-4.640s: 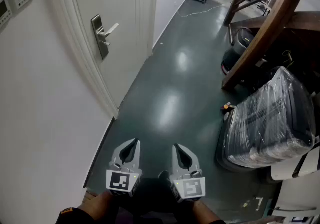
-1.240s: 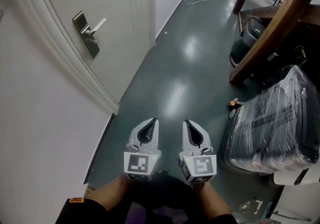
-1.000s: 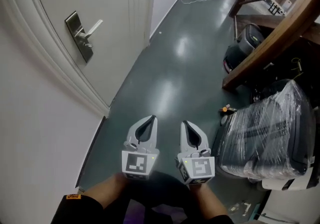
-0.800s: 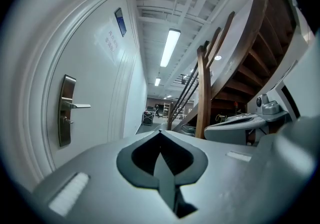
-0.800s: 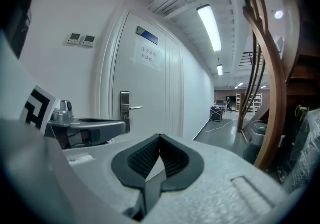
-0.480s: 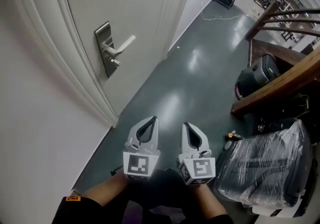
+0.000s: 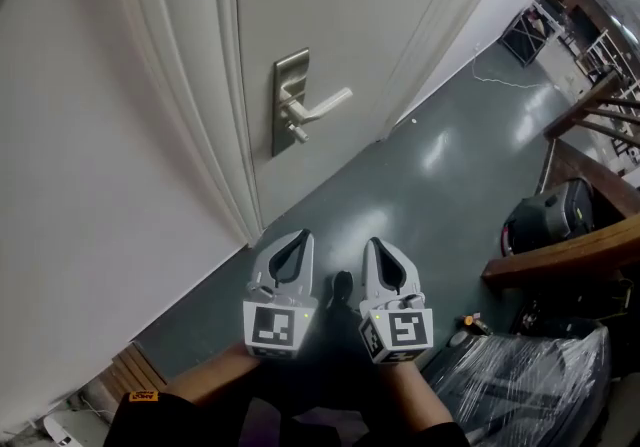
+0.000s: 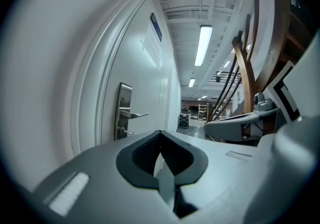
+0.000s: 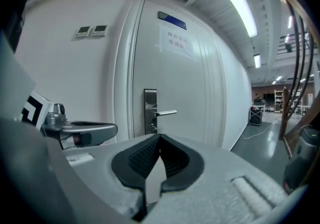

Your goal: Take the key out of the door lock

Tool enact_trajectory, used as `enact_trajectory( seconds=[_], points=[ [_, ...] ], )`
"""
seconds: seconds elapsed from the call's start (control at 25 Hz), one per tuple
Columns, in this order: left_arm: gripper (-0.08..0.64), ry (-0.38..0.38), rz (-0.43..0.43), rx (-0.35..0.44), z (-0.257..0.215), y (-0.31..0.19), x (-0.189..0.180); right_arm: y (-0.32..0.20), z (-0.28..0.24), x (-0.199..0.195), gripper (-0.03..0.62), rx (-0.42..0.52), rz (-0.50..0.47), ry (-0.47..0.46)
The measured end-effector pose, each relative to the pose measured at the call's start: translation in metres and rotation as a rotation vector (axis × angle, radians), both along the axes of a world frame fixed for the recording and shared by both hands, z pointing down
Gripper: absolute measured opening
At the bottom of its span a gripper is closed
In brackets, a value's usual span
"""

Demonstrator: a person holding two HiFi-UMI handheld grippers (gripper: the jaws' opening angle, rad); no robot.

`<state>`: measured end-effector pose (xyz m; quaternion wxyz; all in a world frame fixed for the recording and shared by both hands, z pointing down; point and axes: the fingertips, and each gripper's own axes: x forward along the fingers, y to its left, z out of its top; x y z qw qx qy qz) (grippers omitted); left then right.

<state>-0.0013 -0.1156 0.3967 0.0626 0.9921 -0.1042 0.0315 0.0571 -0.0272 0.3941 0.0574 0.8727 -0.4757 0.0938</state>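
Observation:
A white door carries a steel lock plate (image 7: 290, 100) with a lever handle (image 7: 322, 105). A small key (image 7: 297, 134) sticks out of the plate just under the lever. My left gripper (image 7: 300, 239) and right gripper (image 7: 373, 245) hang side by side low in the head view, well short of the door, both shut with nothing between their jaws. The lock plate (image 8: 124, 110) shows ahead and to the left in the left gripper view. It stands almost straight ahead as the lock plate (image 9: 150, 110) with its lever (image 9: 166, 113) in the right gripper view.
A dark green floor (image 7: 440, 165) runs along the door. At the right are a wooden stair rail (image 7: 570, 255), a dark case (image 7: 550, 220) and a plastic-wrapped bundle (image 7: 530, 390). A small orange object (image 7: 470, 320) lies on the floor. The white door frame (image 7: 190, 85) stands left of the lock.
The view has swung toward the door, so the lock plate now sits nearer and more central. Both grippers stay shut side by side in the same place in the view.

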Motion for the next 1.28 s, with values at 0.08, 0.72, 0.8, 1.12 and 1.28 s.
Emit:
enact_trajectory(
  seconds=[0.08, 0.72, 0.8, 1.12, 1.28],
  points=[
    [0.018, -0.004, -0.053, 0.006, 0.000, -0.013, 0.004, -0.017, 0.002, 0.009, -0.008, 0.006, -0.055, -0.007],
    [0.018, -0.077, -0.471, 0.009, 0.014, -0.080, 0.077, -0.125, 0.024, 0.098, -0.008, 0.007, -0.558, -0.162],
    [0.018, -0.085, -0.522, 0.016, 0.015, -0.088, 0.082, -0.140, 0.029, 0.100, -0.008, 0.007, -0.630, -0.212],
    [0.097, -0.137, -0.692, 0.019, 0.029, -0.113, 0.079, -0.191, 0.060, 0.097, 0.101, -0.024, -0.841, -0.472],
    [0.097, -0.174, -0.752, 0.029, 0.037, -0.116, 0.070, -0.209, 0.078, 0.098, 0.101, -0.046, -0.857, -0.595]
  ],
)
